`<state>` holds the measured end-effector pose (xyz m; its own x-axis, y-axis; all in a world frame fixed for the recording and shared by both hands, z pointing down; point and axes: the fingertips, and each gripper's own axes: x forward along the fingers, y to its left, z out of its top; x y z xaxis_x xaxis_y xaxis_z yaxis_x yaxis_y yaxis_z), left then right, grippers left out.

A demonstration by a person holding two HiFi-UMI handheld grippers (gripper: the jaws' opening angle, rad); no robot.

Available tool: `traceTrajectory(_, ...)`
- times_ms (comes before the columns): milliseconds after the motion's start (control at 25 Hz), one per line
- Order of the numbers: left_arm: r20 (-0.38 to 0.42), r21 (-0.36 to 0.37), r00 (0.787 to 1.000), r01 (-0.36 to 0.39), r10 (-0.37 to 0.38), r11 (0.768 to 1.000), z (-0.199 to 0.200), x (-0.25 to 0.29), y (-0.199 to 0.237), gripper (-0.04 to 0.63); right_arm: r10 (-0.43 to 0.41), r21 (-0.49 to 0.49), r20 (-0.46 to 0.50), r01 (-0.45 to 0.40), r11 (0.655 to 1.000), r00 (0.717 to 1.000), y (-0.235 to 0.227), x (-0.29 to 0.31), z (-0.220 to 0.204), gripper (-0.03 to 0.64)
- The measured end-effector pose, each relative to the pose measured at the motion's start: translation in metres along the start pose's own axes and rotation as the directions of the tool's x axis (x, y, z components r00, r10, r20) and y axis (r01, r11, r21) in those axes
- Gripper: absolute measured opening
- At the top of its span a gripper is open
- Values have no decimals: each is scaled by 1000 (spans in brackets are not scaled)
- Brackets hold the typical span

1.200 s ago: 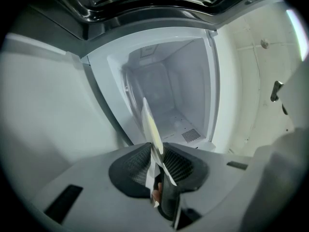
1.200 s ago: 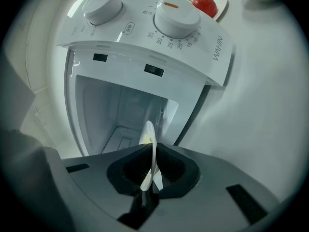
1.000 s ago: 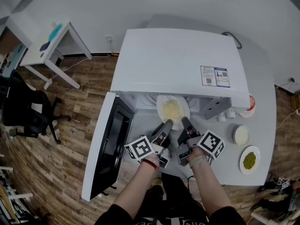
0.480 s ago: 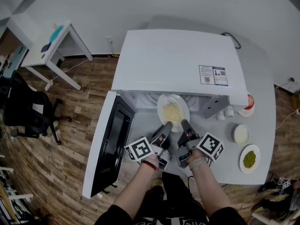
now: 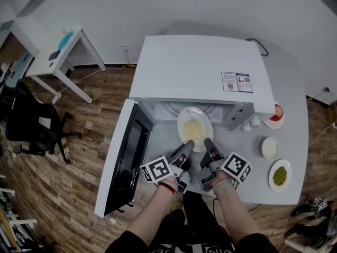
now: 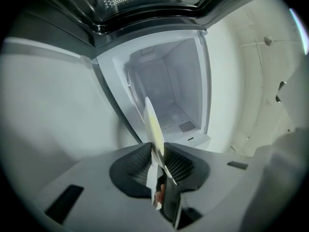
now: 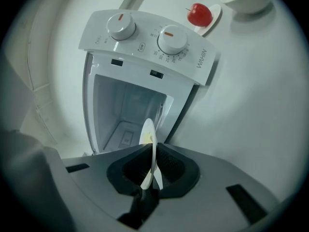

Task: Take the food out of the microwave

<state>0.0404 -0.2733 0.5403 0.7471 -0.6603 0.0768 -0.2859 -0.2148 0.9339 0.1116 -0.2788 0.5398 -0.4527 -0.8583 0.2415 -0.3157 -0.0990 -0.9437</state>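
The white plate of pale yellow food hangs level at the open mouth of the microwave, pinched by its near rim from both sides. The left gripper has its jaws closed on the rim's near-left part. In the left gripper view the plate stands edge-on between the ribbed pads of that gripper, which press on it from each side. The right gripper grips the near-right part of the rim just beside the left one. In the right gripper view its jaws are squeezed tight on the thin plate edge.

Straight ahead of both pairs of jaws lies the bare white cavity. Out to the left of the left jaws the dark-windowed door hangs swung wide. Ahead and to the right of the right jaws is the control panel with two knobs.

Farther right of the right jaws, on the white table, stand a dish with a red item, a small white bowl and a plate of green food, all well apart from the jaws.
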Motion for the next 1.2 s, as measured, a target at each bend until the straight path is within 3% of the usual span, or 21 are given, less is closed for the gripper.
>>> traceTrajectory(1200, -136, -13, 990, 41, -43, 999, -81, -72, -47, 80, -21, 58, 74, 17, 998, 997, 3, -116, -52, 48)
